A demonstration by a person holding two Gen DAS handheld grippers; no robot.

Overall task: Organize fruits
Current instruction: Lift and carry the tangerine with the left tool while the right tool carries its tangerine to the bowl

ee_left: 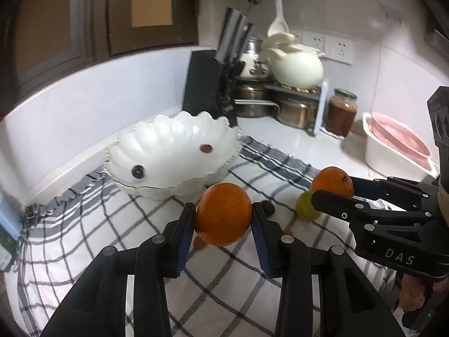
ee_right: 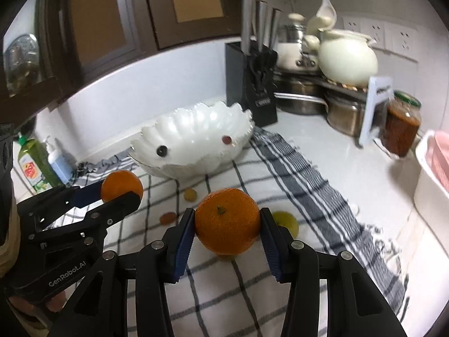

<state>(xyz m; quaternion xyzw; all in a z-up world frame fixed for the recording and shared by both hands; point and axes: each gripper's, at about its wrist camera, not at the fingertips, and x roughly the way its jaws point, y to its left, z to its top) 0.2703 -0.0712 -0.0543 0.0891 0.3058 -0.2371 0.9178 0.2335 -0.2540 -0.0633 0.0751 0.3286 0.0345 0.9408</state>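
Observation:
My left gripper (ee_left: pixel 223 215) is shut on an orange (ee_left: pixel 223 217) and holds it above the checked cloth (ee_left: pixel 84 241). My right gripper (ee_right: pixel 228 221) is shut on a second orange (ee_right: pixel 227 220); it also shows in the left wrist view (ee_left: pixel 332 186). A white scalloped bowl (ee_left: pixel 174 140) stands beyond on the cloth with a dark grape (ee_left: pixel 138 171) and a red grape (ee_left: pixel 205 148) inside. A green fruit (ee_left: pixel 306 209), a dark fruit (ee_left: pixel 268 207) and small orange-brown fruits (ee_right: pixel 167 218) lie on the cloth.
A black knife block (ee_left: pixel 209 84), steel pots (ee_left: pixel 294 112), a white teapot (ee_left: pixel 297 67), a jar (ee_left: pixel 341 112) and a white tub with a pink strainer (ee_left: pixel 395 151) stand on the counter. Bottles (ee_right: pixel 36 165) stand at the left.

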